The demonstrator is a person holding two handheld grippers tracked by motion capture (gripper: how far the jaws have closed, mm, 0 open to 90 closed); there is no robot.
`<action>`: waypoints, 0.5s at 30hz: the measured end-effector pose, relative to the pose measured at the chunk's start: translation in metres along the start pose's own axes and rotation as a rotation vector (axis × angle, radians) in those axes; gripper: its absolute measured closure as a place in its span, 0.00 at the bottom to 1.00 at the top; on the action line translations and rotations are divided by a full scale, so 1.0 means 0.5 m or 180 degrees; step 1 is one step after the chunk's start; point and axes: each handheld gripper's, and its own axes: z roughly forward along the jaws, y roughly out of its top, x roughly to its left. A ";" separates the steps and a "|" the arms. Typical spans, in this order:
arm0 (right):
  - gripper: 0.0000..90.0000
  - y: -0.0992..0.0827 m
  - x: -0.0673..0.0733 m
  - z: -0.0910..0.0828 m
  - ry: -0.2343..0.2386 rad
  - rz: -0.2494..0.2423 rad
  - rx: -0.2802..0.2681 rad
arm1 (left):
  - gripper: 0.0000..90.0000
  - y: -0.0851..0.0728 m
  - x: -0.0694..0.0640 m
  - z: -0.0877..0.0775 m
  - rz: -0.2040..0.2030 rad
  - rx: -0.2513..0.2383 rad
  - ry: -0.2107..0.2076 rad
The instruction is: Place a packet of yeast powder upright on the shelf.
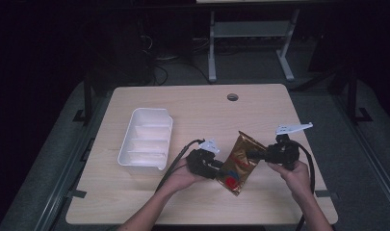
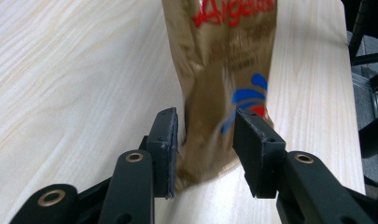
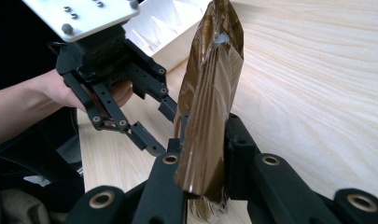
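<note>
Hiding pouch (image 3: pixel 210 93) bottom: right tool (image 3: pixel 203 154).

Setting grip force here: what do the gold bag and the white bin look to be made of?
Bag: looks like thin metallised foil or plastic film; it creases and shines. Bin: probably moulded plastic; smooth, matte white, thin walls and dividers.

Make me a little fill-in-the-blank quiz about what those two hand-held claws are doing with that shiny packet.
1. The right gripper is shut on the ____ pouch.
2. The left gripper has its jaws ____, standing on either side of the pouch's end.
3. The white tray lies to the ____ of the pouch in the high view.
4. The lettering on the pouch is ____.

Missing words: gold; open; left; red
</note>
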 end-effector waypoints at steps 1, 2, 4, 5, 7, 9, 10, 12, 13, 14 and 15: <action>0.90 0.003 0.003 -0.003 -0.0024 0.0001 0.0016 | 0.65 0.000 0.000 0.000 0.0000 0.0000 0.0000; 0.90 0.003 0.003 -0.003 -0.0024 0.0001 0.0016 | 0.65 -0.001 -0.001 -0.003 0.0009 -0.0002 0.0003; 0.90 0.009 0.008 -0.007 -0.0071 -0.0039 0.0033 | 0.62 -0.004 -0.007 -0.007 0.0016 -0.0030 0.0051; 0.90 0.012 0.012 -0.009 -0.0107 -0.0067 0.0051 | 0.62 -0.005 -0.009 -0.010 0.0039 -0.0026 0.0062; 0.90 0.024 0.020 -0.015 -0.0195 -0.0139 0.0092 | 0.60 -0.008 -0.013 -0.016 0.0056 -0.0036 0.0070; 0.90 0.033 0.023 -0.022 -0.0243 -0.0154 0.0086 | 0.59 -0.010 -0.015 -0.018 0.0059 -0.0045 0.0078; 0.90 0.036 0.023 -0.025 -0.0252 -0.0154 0.0076 | 0.59 -0.015 -0.017 -0.023 0.0055 -0.0059 0.0074; 0.90 0.046 0.023 -0.032 -0.0294 -0.0167 0.0077 | 0.58 -0.021 -0.019 -0.026 0.0036 -0.0092 0.0074; 0.90 0.051 0.022 -0.035 -0.0333 -0.0174 0.0084 | 0.57 -0.025 -0.019 -0.028 0.0034 -0.0097 0.0083; 0.90 0.055 0.022 -0.038 -0.0373 -0.0189 0.0078 | 0.56 -0.029 -0.019 -0.029 0.0038 -0.0100 0.0081; 0.90 0.060 0.021 -0.040 -0.0396 -0.0187 0.0082 | 0.55 -0.032 -0.020 -0.029 0.0043 -0.0089 0.0086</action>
